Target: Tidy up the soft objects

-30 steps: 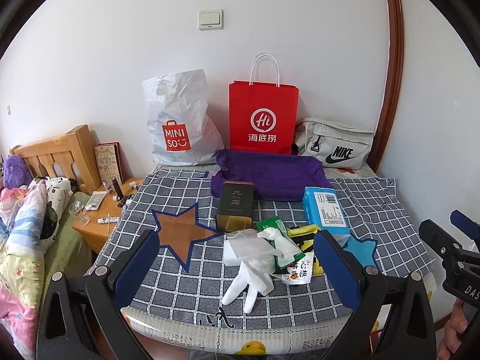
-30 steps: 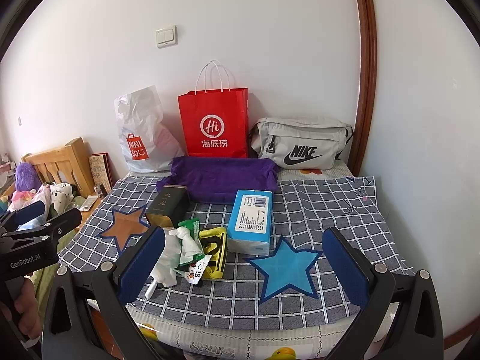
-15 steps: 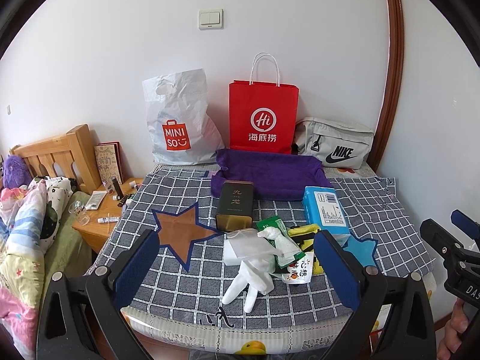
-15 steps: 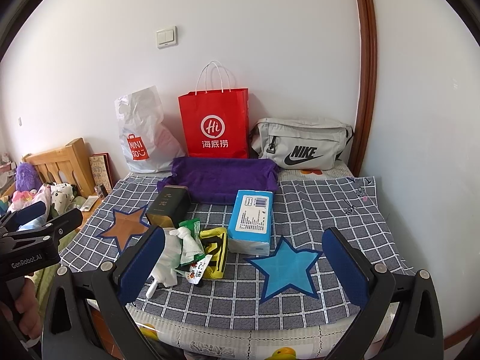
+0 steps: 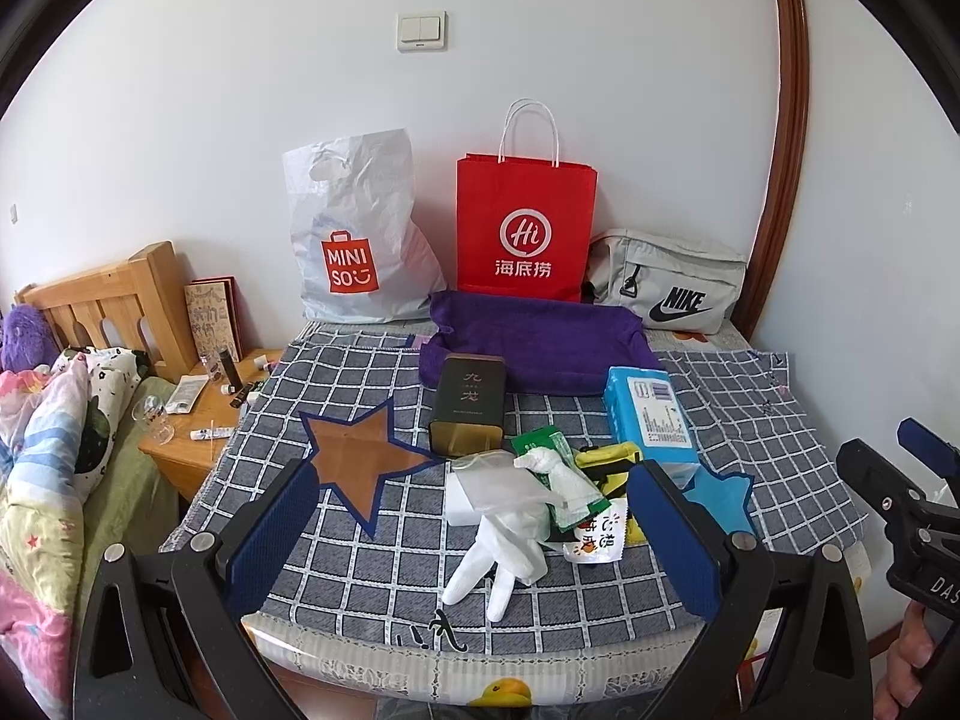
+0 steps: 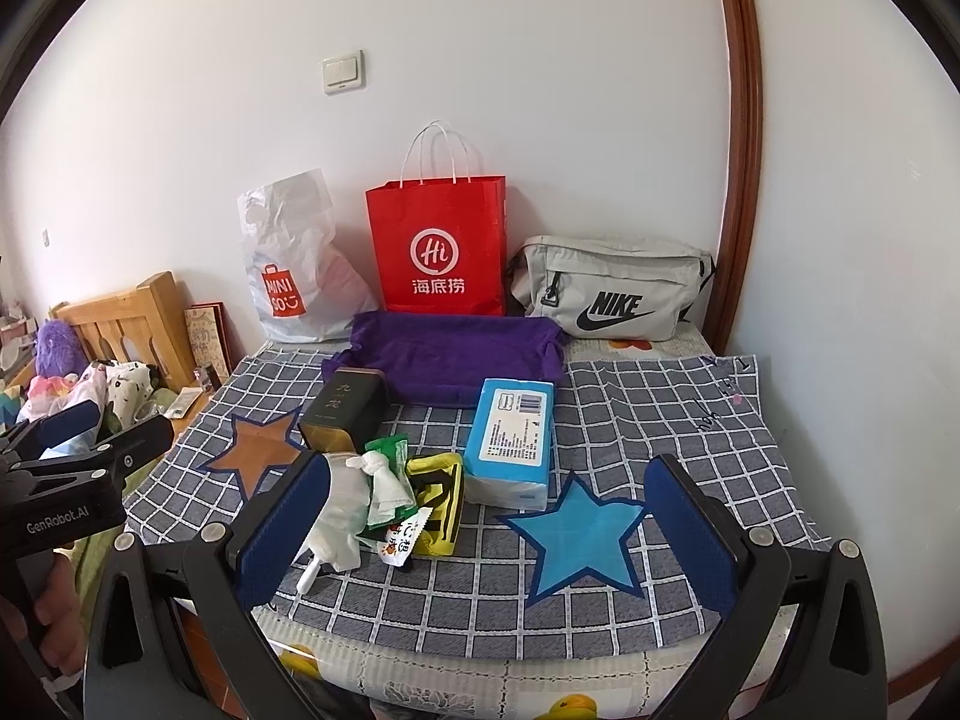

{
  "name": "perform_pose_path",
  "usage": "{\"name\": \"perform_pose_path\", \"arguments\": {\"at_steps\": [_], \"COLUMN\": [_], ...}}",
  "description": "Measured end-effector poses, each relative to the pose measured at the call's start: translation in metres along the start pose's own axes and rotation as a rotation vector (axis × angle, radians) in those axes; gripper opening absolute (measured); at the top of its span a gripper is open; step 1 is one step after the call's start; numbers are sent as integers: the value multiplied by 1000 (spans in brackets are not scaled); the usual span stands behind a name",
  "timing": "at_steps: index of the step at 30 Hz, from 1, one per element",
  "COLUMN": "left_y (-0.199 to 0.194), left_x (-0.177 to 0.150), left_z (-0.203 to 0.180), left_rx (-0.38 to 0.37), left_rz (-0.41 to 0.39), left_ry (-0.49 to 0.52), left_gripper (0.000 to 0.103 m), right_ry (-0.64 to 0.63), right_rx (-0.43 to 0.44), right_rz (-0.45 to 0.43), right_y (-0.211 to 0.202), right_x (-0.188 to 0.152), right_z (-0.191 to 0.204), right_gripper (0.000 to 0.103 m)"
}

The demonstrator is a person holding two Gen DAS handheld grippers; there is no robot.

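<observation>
Two tools hover spread and empty off the table's near edge: the left tool [image 5: 474, 534] and the right tool [image 6: 486, 531]. A white glove [image 5: 510, 540] lies near that edge, touching a green packet [image 5: 555, 468], beside a blue tissue pack [image 6: 510, 444]; a purple towel [image 5: 540, 342] sits toward the far edge.

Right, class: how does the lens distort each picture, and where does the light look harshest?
Left wrist view: fisheye bends the brown door frame into a curve, corners go black, and daylight is even, brightest on the white glove. Right wrist view: same bowing of the frame and dark corners; the wall is bright but not blown out, shadows soft, print on the blue tissue pack too small to read.
</observation>
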State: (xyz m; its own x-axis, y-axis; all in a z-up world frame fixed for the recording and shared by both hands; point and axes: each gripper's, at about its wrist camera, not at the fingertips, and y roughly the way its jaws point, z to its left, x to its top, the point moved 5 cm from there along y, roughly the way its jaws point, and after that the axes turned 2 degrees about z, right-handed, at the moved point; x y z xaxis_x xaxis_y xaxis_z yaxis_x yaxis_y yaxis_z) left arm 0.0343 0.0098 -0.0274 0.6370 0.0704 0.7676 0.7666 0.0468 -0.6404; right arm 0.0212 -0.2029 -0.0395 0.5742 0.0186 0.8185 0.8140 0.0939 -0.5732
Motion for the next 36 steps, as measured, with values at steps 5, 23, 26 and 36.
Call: {"name": "perform_pose_path", "arguments": {"at_steps": [5,23,26,36], "left_y": [15,137,151,179], "left_x": [-2,-63,-69,-75], "left_z": [3,36,38,39], "left_rx": [-2,35,31,-18], "left_rz": [37,255,277,301], "left_ry": [-2,-41,-47,-50], "left_gripper": [103,100,100,99], "right_ry": [-1,0,21,136], "right_rx": [17,65,86,177], "right_rz": [21,220,254,332], "right_y": [13,126,147,209], "right_x": [-6,-62,-70,-67], "right_z": [3,6,5,-2], "right_gripper": [103,98,93,67]}}
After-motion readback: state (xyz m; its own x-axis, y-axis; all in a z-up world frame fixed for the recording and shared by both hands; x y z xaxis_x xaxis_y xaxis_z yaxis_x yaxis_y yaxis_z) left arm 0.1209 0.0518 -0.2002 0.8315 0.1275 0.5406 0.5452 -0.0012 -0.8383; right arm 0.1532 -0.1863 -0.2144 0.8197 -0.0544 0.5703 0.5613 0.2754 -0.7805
